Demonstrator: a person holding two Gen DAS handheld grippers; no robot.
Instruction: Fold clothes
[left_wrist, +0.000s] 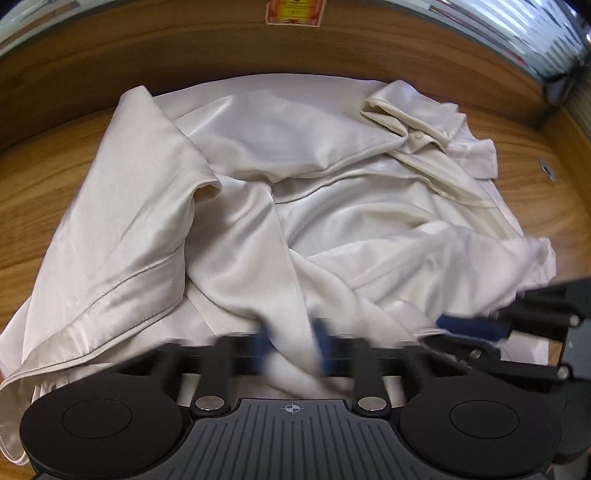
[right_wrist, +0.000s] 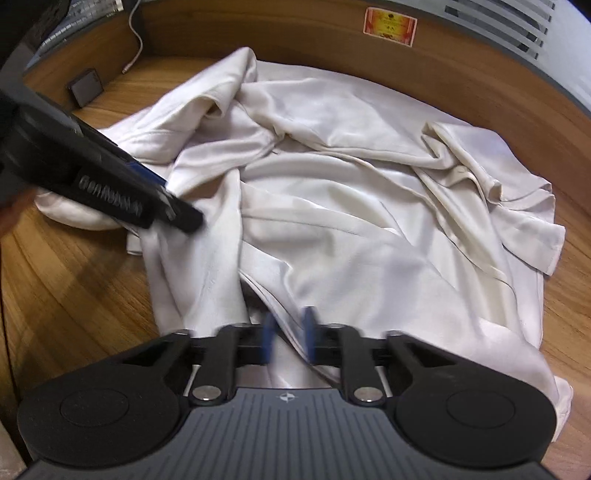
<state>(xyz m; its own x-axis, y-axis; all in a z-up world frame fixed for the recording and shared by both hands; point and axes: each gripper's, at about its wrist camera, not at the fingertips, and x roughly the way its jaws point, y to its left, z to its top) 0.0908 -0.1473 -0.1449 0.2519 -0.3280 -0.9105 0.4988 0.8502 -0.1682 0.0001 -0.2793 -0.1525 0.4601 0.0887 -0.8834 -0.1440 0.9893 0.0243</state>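
Observation:
A cream-white satin shirt (left_wrist: 258, 177) lies crumpled on the wooden table (left_wrist: 40, 192), its buttoned collar (left_wrist: 417, 136) at the far right. In the left wrist view my left gripper (left_wrist: 291, 343) sits at the shirt's near edge, its blurred blue pads (left_wrist: 264, 343) closed on a bunched fold. My right gripper (left_wrist: 454, 328) comes in from the right, low over the cloth. In the right wrist view the shirt (right_wrist: 351, 192) fills the middle. There my right gripper (right_wrist: 290, 332) pinches the near hem. The left gripper (right_wrist: 184, 214) reaches in from the upper left and touches the cloth.
A raised wooden back panel (right_wrist: 295, 40) with a red sticker (right_wrist: 389, 26) borders the far side. A small black box (right_wrist: 86, 90) and a white cable (right_wrist: 135, 40) lie at the far left. A metal grommet (left_wrist: 546, 170) is set in the table on the right.

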